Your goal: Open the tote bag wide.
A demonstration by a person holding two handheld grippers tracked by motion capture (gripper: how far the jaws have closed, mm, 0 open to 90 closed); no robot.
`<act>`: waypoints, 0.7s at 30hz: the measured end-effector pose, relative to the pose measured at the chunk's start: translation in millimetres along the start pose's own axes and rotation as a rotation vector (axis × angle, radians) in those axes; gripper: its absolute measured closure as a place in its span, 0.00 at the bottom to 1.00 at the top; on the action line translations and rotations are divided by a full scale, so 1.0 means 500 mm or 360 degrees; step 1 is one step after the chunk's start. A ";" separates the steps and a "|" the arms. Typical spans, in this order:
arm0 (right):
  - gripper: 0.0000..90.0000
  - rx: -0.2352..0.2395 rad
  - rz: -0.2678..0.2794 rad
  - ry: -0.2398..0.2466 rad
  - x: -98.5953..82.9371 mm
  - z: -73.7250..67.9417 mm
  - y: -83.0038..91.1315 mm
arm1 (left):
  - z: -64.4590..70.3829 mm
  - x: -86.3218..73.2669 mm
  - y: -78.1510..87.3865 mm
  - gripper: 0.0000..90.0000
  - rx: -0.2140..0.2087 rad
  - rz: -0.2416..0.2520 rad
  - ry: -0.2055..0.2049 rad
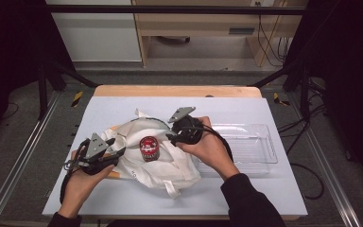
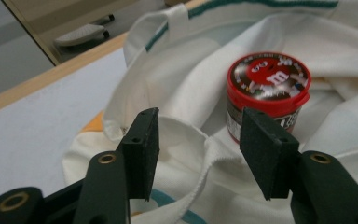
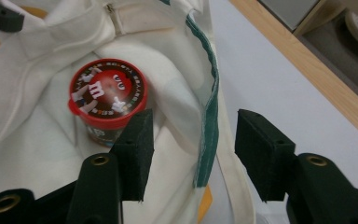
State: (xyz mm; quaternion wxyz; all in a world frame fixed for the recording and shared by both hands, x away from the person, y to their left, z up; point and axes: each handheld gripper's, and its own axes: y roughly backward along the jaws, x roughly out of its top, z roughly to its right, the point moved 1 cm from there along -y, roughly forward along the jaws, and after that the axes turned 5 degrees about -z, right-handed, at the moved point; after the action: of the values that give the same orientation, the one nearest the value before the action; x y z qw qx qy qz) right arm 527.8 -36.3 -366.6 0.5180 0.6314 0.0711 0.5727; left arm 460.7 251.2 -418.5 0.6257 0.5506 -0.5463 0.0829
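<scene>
A red-lidded candy tub point(image 1: 149, 147) stands upright on the crumpled white tote bag point(image 1: 179, 168) at frame centre, beside a clear plastic tray point(image 1: 260, 146) at right. The left gripper point(image 1: 116, 155) and right gripper point(image 1: 171, 136) flank the tub, jaws wide apart, holding nothing. All rest on a pale table point(image 1: 123, 106), grey floor beyond.

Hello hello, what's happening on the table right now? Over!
Left gripper open, right gripper open, either side of the bag. Red-lidded round candy tub upright on the crumpled white cloth tote bag. Clear plastic tray at right.

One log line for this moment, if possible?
left gripper: open, over bag | right gripper: open, at bag edge | can: upright on bag
</scene>
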 end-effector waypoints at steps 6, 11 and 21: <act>0.50 0.0035 -0.0071 0.0002 0.017 0.021 -0.052 | 0.010 -0.022 -0.024 0.56 -0.0055 -0.0066 0.0044; 0.51 0.0065 -0.0082 0.0020 0.030 0.027 -0.077 | 0.009 -0.031 -0.028 0.62 -0.0124 -0.0098 0.0094; 0.53 0.0096 -0.0224 0.0075 0.043 0.030 -0.137 | 0.018 -0.039 -0.034 0.82 -0.0171 -0.0136 0.0108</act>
State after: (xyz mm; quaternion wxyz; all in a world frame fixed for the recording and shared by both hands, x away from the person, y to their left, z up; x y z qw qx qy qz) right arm 581.7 1.0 -400.1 0.5358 0.6265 0.1447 0.5472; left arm 459.7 247.4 -445.5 0.6755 0.5358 -0.5045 0.0454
